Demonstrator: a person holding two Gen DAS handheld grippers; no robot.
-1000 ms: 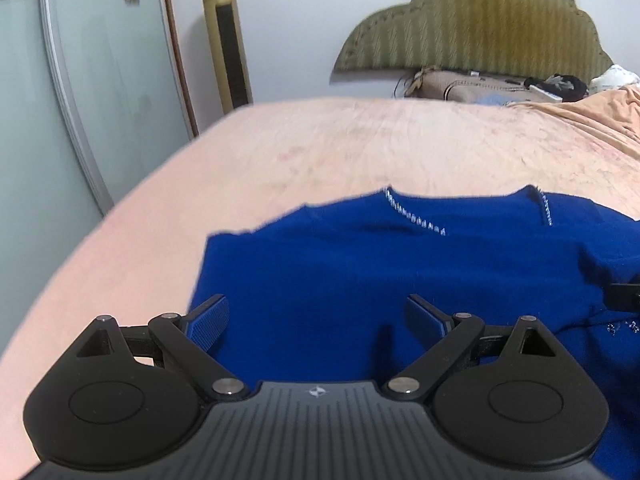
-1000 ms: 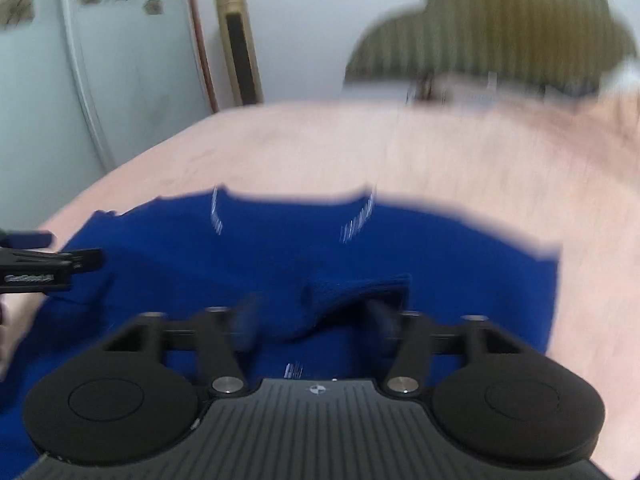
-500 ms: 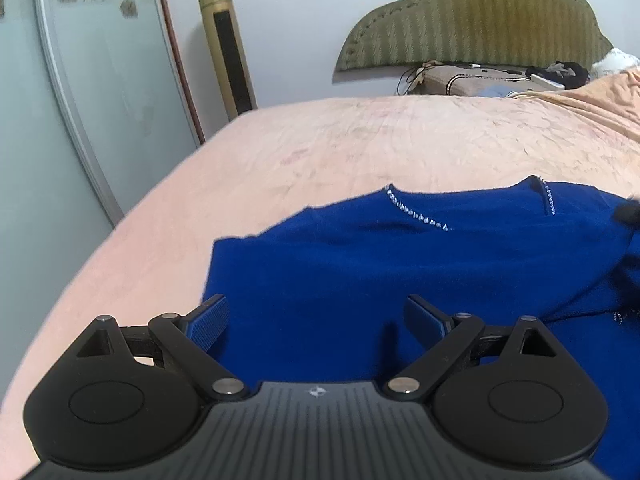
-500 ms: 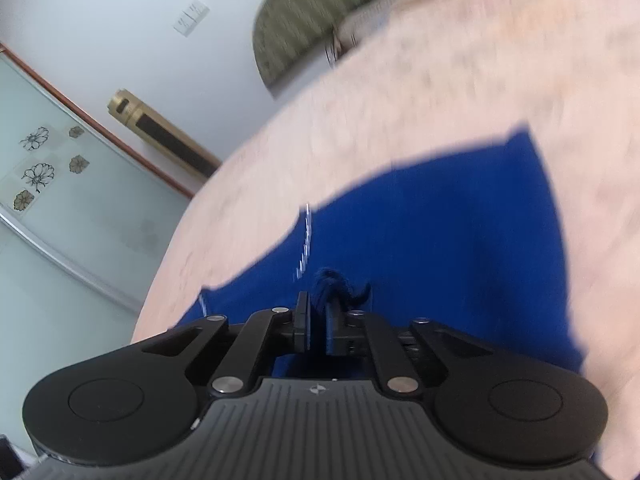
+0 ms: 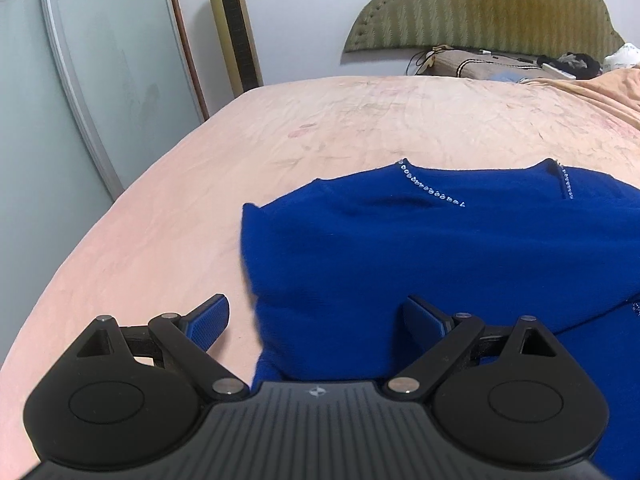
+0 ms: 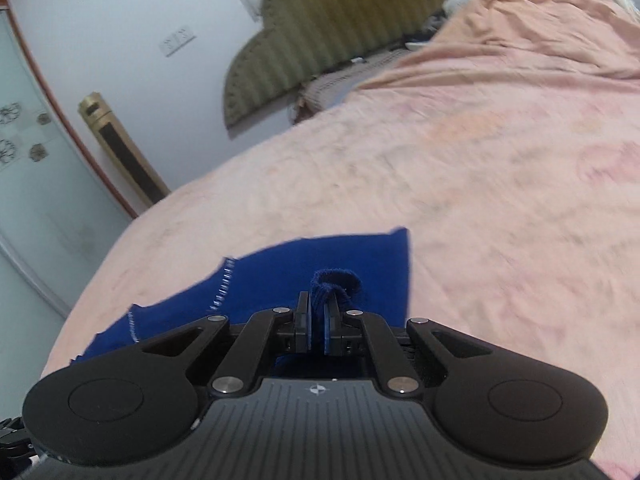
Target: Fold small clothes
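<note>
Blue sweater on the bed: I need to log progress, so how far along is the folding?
Early. Done: the blue sweater lies spread on the bed. In hand: the right gripper pinches a bunch of its fabric; the left gripper is open. Left: every fold.

Royal-blue sweater (image 5: 420,264), silvery bead trim; pink, perhaps faintly floral bedsheet (image 5: 360,120).

One blue garment (image 5: 420,264) lies on one bed (image 5: 168,216), and two grippers show, the left gripper (image 5: 316,320) and the right gripper (image 6: 316,316). Beyond the bed stand one headboard (image 5: 484,4), one gold tower fan (image 5: 234,28) and one wall switch plate (image 6: 178,40).
</note>
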